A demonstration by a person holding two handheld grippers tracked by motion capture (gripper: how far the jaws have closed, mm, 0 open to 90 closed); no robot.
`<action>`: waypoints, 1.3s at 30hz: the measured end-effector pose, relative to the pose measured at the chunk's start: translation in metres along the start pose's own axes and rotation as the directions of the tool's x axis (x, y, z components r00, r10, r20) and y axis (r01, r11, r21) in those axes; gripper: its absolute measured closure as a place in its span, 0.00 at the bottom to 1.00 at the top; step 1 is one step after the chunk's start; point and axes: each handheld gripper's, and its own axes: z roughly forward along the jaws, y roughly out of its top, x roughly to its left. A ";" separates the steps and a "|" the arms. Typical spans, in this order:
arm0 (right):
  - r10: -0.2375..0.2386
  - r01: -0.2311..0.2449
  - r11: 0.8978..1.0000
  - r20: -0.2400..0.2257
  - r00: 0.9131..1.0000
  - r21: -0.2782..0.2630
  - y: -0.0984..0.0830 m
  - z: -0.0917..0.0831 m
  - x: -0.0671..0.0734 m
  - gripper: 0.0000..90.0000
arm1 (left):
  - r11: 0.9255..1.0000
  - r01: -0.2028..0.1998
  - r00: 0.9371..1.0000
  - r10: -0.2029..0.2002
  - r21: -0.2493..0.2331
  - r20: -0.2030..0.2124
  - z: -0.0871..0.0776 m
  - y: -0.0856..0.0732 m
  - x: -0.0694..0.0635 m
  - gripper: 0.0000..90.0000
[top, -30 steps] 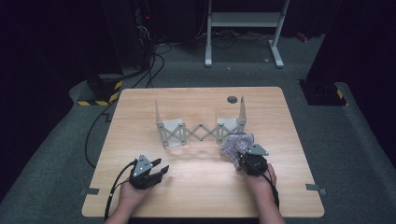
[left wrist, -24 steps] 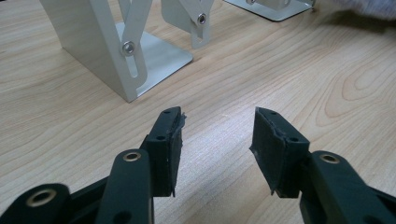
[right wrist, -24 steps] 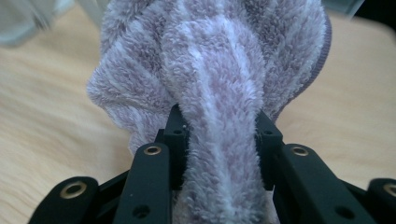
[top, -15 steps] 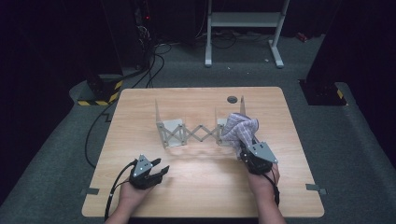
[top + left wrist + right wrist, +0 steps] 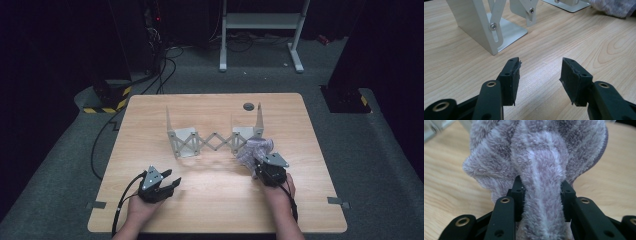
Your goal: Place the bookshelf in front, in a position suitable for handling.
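In the right gripper view, a thick fold of the fluffy lilac striped cloth (image 5: pixel 541 165) is pinched between the two black jaws of the right gripper (image 5: pixel 541 195), whose pads are pressed into the pile on both sides. Beyond the jaws the cloth is bunched into a rounded heap over the wooden desk (image 5: pixel 451 187). In the high view the cloth (image 5: pixel 254 150) is seen just in front of the right gripper (image 5: pixel 260 162), against the right foot of the white folding scissor rack (image 5: pixel 212 140) standing across the middle of the desk (image 5: pixel 210 200).

The jaws of the left gripper (image 5: pixel 540 72) are parted, having just been opening, with only bare desk seen between them. The rack's left bracket (image 5: pixel 486 27) is seen near, ahead of them.
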 end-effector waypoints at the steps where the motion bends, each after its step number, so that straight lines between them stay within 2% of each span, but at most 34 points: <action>1: 0.001 -0.001 1.000 -0.007 1.000 0.026 -0.002 0.004 0.000 0.74 | 1.000 -0.001 1.000 0.001 0.000 0.000 0.000 0.000 0.000 0.55; 2: 0.005 -0.005 0.999 -0.009 1.000 0.040 -0.003 0.005 0.000 0.74 | 1.000 -0.002 1.000 0.002 0.001 0.000 0.000 0.000 0.000 0.55; 6: -0.028 0.030 0.997 -0.026 0.999 0.064 -0.005 0.008 0.005 0.74 | 1.000 -0.007 1.000 0.007 -0.010 0.002 0.000 0.000 -0.001 0.53; 9: -0.060 0.063 0.996 -0.050 0.997 0.056 -0.004 0.005 0.013 0.74 | 1.000 -0.011 1.000 0.011 -0.015 0.003 -0.001 0.001 -0.001 0.52; 14: -0.116 0.119 0.992 -0.089 0.989 0.033 -0.001 0.004 0.036 0.74 | 1.000 -0.019 1.000 0.019 -0.024 -0.002 -0.003 0.001 0.000 0.51; 19: -0.151 0.153 0.988 -0.097 0.984 0.006 0.003 0.006 0.051 0.74 | 0.999 -0.022 1.000 0.022 -0.025 -0.002 -0.004 0.001 0.001 0.51; 22: -0.154 0.153 0.988 -0.078 0.985 -0.023 0.008 0.004 0.054 0.74 | 1.000 -0.021 1.000 0.021 -0.023 -0.001 -0.004 0.001 0.001 0.50; 26: -0.146 0.140 0.985 -0.054 0.988 -0.102 0.019 -0.008 0.054 0.74 | 0.999 -0.025 1.000 0.025 -0.021 0.001 -0.003 0.001 0.001 0.51; 28: -0.144 0.137 0.979 -0.035 0.989 -0.151 0.026 -0.016 0.054 0.74 | 0.999 -0.023 1.000 0.023 -0.023 0.004 -0.004 0.002 0.001 0.51; 29: -0.147 0.140 0.973 -0.024 0.989 -0.184 0.030 -0.022 0.054 0.74 | 0.999 -0.024 1.000 0.025 -0.024 0.003 -0.004 0.002 0.001 0.51; 32: -0.134 0.125 0.963 -0.021 0.991 -0.238 0.037 -0.032 0.054 0.74 | 1.000 -0.020 1.000 0.020 -0.023 0.005 -0.004 0.002 0.001 0.51; 35: -0.126 0.116 0.965 -0.028 0.992 -0.236 0.039 -0.032 0.053 0.73 | 1.000 -0.013 1.000 0.013 -0.024 0.004 -0.005 0.002 0.002 0.51; 39: -0.114 0.106 0.974 -0.032 0.993 -0.201 0.035 -0.024 0.051 0.73 | 1.000 0.000 1.000 0.000 -0.028 0.002 -0.005 0.002 0.003 0.51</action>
